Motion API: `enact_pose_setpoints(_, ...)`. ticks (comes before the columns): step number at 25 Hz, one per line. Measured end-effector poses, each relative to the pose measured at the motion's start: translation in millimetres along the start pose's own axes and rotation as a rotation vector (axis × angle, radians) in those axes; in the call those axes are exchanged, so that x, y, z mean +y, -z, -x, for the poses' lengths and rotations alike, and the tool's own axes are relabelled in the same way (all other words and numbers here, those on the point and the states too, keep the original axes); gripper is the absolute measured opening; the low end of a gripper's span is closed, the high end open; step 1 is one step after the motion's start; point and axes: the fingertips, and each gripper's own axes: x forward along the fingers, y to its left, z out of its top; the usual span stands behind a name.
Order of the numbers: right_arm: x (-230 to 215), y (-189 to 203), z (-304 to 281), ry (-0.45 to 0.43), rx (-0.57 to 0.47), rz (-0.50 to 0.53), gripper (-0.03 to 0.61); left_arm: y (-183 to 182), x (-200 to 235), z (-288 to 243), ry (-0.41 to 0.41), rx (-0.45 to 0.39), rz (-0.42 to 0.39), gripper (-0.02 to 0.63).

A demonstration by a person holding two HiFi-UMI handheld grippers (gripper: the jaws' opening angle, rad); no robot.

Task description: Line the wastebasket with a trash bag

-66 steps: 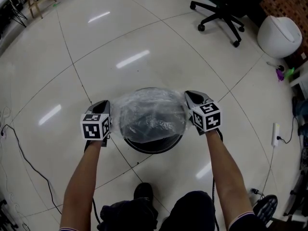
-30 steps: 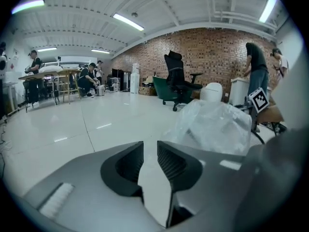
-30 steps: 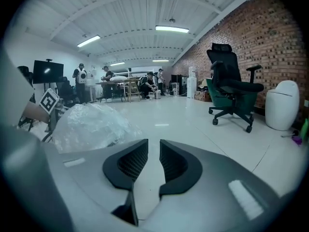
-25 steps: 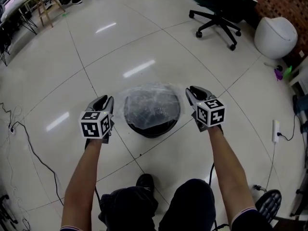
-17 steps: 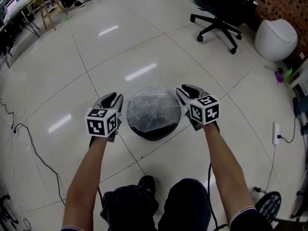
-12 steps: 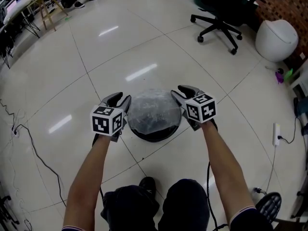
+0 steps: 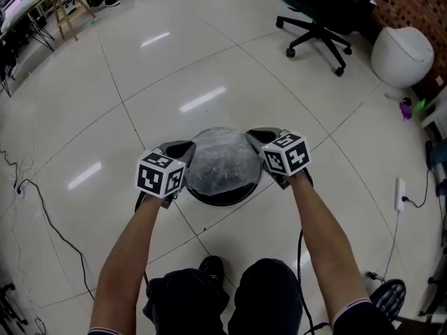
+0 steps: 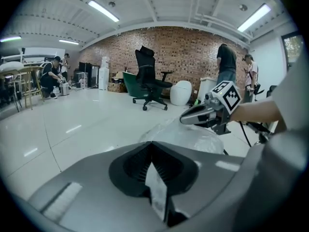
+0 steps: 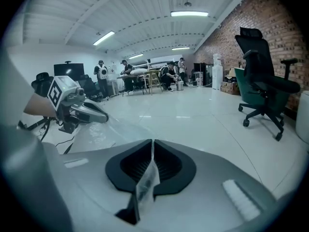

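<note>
The wastebasket (image 7: 225, 197), a round black one, stands on the pale tiled floor (image 7: 140, 82) right in front of the person's feet. The trash bag (image 7: 222, 162), thin and translucent, sits on its mouth as a crumpled dome that hides the opening. The near part of the dark rim shows bare below the film, so there the bag does not seem to be turned down over the edge.

The left gripper (image 7: 180, 148) meets the bag at its left flank and the right gripper (image 7: 258, 135) at its right flank, both tips against the film. Both sets of jaws have just been closing. In the left gripper view the jaws stand together with a strip of film (image 8: 157, 197) pinched between them. The right gripper view shows the same, a fold of film (image 9: 144, 185) caught in clenched jaws.

As I judge it, the task is partway: the bag is at the basket and gripped on two sides, but it is not yet seated. Spreading the mouth, drawing the hem down round the whole rim and settling the body inside remain.

Well apart on the floor stand an office chair (image 7: 318, 19) and a trailing cable (image 7: 42, 215).
</note>
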Motion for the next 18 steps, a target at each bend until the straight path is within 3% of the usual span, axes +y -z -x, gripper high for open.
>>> enact_pose_setpoints(9, 21, -11, 30, -0.011, -0.045, 0.053, 0.003, -16, -14, 24, -0.024, -0.055, -0.005, 0.012)
enact_pose_setpoints(18, 59, -11, 70, -0.06, -0.076, 0.123, 0.003, -11, -44, 63, -0.025, -0.076, -0.035, 0.012)
